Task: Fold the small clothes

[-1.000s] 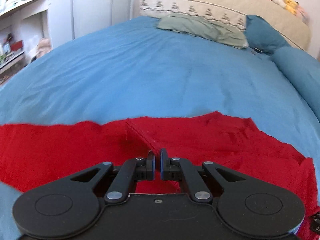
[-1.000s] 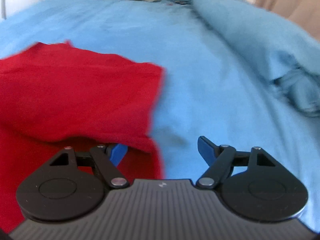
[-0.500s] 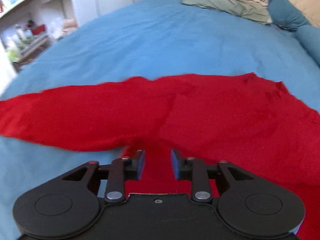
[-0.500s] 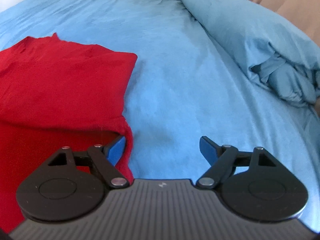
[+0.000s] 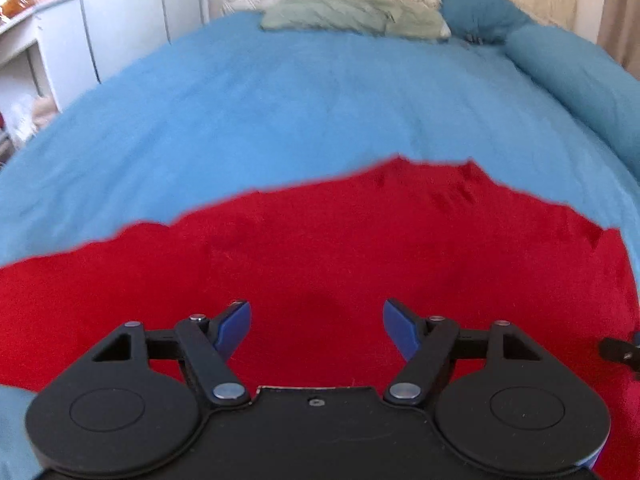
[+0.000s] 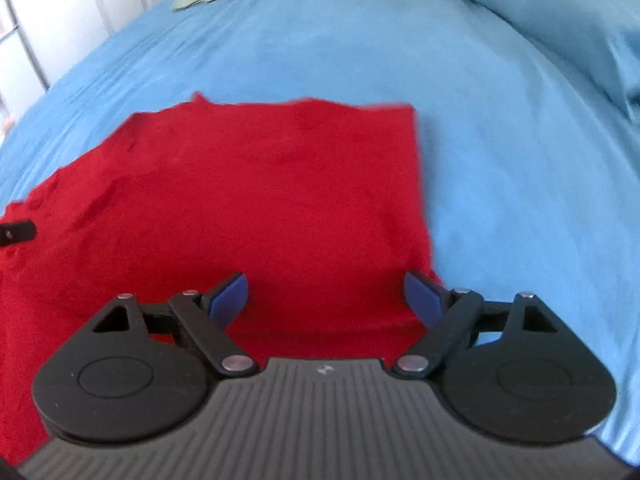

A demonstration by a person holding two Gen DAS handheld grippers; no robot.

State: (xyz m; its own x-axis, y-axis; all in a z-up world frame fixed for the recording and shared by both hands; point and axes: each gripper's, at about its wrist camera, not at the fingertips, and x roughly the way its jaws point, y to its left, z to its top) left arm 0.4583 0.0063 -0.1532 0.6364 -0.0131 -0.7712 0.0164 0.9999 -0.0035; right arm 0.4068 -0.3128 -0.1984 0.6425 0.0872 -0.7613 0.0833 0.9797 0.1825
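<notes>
Bright, even daylight in both views; no harsh glare. Soft shadow on the red garment [image 5: 320, 264] just ahead of the left gripper [image 5: 316, 326]. Strong fisheye bowing of the blue bedsheet [image 6: 500, 152] toward the edges. Slight motion blur along garment edges; distant pillows [image 5: 352, 16] soft.

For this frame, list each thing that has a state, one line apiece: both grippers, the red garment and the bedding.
left gripper: open, holding nothing, above the red cloth.
right gripper: open, holding nothing, over the garment's right edge.
red garment: lying flat on the bed, folded with a straight right edge, lightly wrinkled.
blue bed cover: spread out, mostly smooth.
green pillow: lying at the head of the bed, rumpled.
</notes>
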